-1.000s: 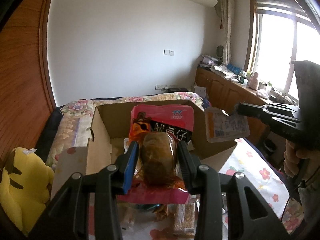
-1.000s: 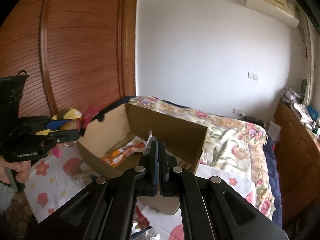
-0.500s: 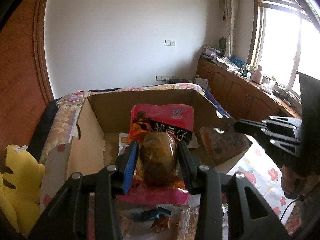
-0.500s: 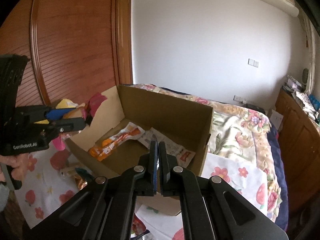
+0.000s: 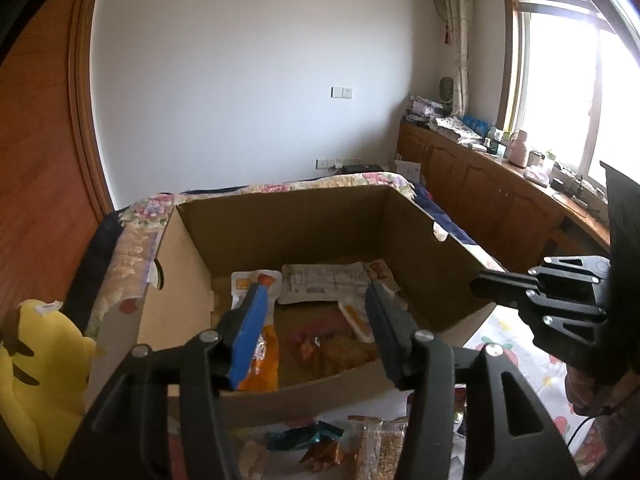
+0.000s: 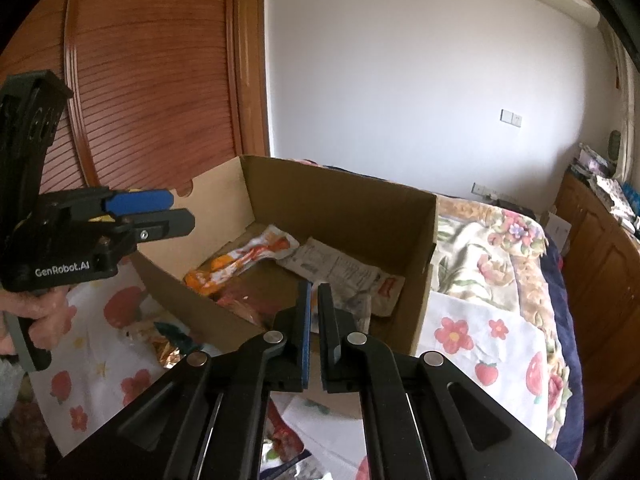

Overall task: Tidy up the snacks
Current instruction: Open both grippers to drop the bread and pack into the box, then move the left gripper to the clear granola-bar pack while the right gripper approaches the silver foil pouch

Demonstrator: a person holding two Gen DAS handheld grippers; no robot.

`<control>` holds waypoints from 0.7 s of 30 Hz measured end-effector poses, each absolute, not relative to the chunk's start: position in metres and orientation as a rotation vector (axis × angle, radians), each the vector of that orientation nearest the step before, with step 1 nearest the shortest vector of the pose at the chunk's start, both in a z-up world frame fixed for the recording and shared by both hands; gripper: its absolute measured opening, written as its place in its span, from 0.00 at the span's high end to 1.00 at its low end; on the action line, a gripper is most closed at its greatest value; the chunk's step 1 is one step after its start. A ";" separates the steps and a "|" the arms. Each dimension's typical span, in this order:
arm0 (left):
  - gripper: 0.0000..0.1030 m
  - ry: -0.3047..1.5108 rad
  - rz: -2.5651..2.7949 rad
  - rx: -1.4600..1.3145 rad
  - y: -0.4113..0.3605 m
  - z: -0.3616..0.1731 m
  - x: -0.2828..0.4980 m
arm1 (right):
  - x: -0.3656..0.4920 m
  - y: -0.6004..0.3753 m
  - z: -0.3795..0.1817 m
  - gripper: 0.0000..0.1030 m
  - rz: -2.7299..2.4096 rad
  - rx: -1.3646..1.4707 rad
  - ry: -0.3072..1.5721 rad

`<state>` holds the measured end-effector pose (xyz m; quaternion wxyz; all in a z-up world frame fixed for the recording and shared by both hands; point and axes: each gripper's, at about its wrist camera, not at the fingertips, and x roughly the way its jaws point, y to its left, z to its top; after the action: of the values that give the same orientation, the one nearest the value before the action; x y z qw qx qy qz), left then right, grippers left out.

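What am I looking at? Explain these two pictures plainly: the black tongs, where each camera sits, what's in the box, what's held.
No robot here: a person holds a pair of black tongs in each hand, and a wide-angle camera on each pair looks along its fingers. One picture is from the left tongs, the other from the right tongs; each also shows the other pair off to one side. Both point into a cardboard box holding an orange packet, a white packet and a red pack. More snacks lie on the flowered cloth in front. The left tongs have just been opening, with nothing between them. The right are shut and empty.
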<state>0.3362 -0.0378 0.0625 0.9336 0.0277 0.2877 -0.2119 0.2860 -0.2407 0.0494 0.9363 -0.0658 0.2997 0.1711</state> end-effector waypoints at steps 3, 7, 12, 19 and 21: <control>0.47 0.580 -0.438 0.058 -0.038 0.066 0.327 | 0.275 -0.243 0.051 0.98 0.348 -0.125 0.605; 0.45 0.569 -0.448 0.057 -0.037 0.070 0.310 | 0.254 -0.252 0.056 0.93 0.334 -0.104 0.595; 0.42 0.557 -0.465 0.046 -0.032 0.071 0.283 | 0.227 -0.264 0.053 0.89 0.314 -0.089 0.599; 0.41 0.548 -0.466 0.074 -0.028 0.061 0.248 | 0.197 -0.280 0.030 0.84 0.261 -0.092 0.642; 0.41 0.557 -0.467 0.074 -0.028 0.054 0.241 | 0.192 -0.284 0.021 0.81 0.243 -0.091 0.657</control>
<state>0.2411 -0.0280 0.0542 0.9341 0.0362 0.2721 -0.2283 0.1923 -0.2843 0.0209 0.9383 -0.0443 0.3217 0.1190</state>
